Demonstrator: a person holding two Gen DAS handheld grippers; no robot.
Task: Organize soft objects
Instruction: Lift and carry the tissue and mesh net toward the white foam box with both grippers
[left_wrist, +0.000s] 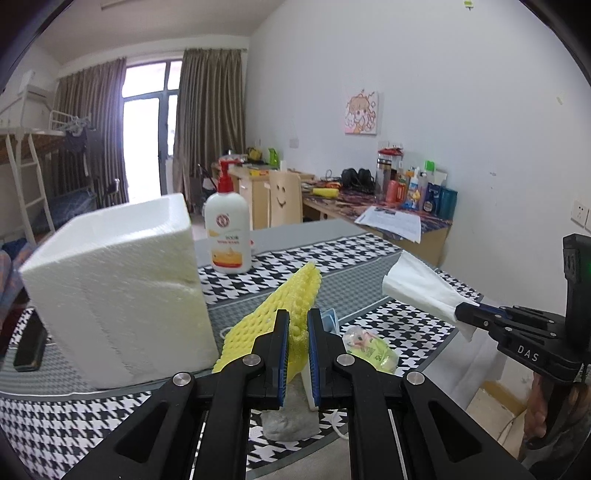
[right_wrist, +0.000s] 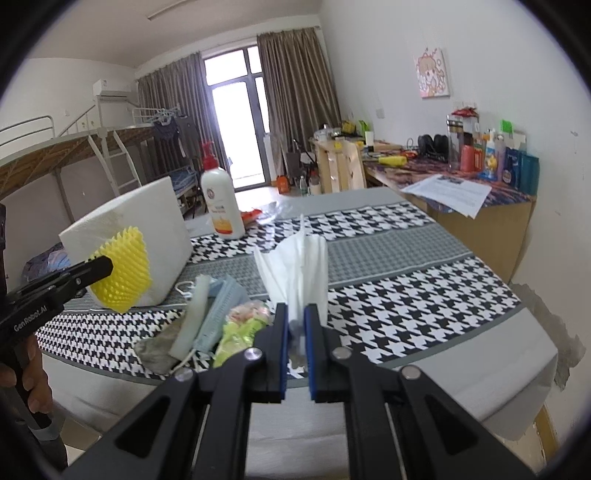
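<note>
Two wrist views over a table w/ a houndstooth cloth (left_wrist: 369, 251).

Left wrist view: the left gripper (left_wrist: 298, 325), bottom centre of frame, is closed tight on a yellow foam net sleeve (left_wrist: 280, 306). The sleeve's long axis runs away from the fingers, up toward frame centre, and its far end is clear of the cloth.

A white foam box (left_wrist: 118, 288) fills the left of that frame, just beside the sleeve; its open top shows at upper left. That box is probably where the soft items go, though the view doesn't confirm it.

Right wrist view: the right gripper (right_wrist: 296, 321), bottom centre, is pinched shut on a white tissue (right_wrist: 295, 266) that fans upward from the pads.

In that view the box sits at left of frame, beyond the left gripper, so the left hand is the nearer one to it.

A loose pile, incl. a face mask (right_wrist: 218, 306) and a small packet (right_wrist: 240, 325), lies on the cloth low in frame between the two grippers.

A lotion bottle (right_wrist: 221, 203) stands behind the box.
</note>
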